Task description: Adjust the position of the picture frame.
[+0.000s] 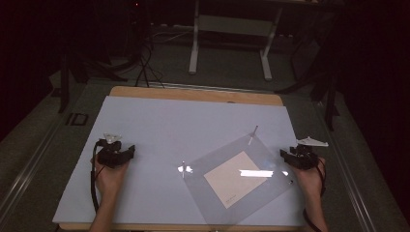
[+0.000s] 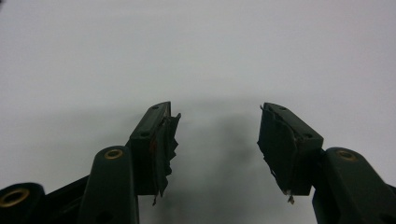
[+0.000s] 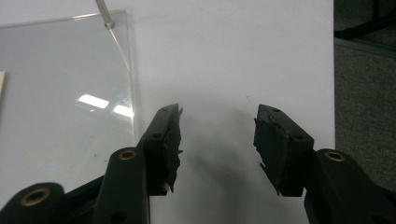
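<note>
step: pre-grasp, judged | right gripper [image 3: 217, 140] released, lower right, beside clear acrylic frame [image 1: 270, 159] (card [image 1: 237, 178] inside) | left gripper [image 2: 217, 140] released, lower left | next: likely reach frame edge

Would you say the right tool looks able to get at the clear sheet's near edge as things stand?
Probably yes. The right tool stands open just beside the clear sheet, with bare table cover between them and nothing in the way. The sheet lies flat, so catching its edge may be fiddly.
</note>
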The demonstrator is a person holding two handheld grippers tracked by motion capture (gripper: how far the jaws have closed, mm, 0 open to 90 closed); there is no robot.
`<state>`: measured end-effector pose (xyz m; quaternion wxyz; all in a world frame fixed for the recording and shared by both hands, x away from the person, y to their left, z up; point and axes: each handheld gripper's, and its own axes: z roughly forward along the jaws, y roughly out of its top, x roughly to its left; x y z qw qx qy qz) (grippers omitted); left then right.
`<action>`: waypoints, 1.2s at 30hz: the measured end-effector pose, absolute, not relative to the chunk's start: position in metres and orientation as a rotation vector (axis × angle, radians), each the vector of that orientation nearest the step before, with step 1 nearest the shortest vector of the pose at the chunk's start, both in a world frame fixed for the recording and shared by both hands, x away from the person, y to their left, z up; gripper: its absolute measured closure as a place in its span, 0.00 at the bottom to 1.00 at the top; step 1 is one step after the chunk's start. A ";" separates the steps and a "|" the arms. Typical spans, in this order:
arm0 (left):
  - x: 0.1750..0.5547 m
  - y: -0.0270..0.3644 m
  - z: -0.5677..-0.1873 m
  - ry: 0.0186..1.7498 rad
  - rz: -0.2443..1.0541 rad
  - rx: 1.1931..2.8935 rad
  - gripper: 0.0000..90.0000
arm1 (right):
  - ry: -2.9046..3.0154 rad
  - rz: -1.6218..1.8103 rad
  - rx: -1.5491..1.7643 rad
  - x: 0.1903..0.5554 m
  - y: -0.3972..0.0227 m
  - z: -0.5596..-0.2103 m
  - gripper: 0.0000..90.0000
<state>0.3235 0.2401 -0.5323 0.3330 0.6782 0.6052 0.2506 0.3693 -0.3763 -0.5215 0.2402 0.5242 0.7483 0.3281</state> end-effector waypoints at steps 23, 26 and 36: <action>0.288 0.191 -0.517 1.312 0.553 1.866 0.57 | 2.055 1.046 1.359 0.364 -0.367 -0.509 0.73; 0.286 0.185 -0.515 1.263 0.544 1.880 0.59 | 2.071 1.066 1.320 0.365 -0.360 -0.507 0.76; 0.283 0.168 -0.512 1.186 0.481 1.893 0.58 | 2.117 1.086 1.253 0.380 -0.341 -0.498 0.76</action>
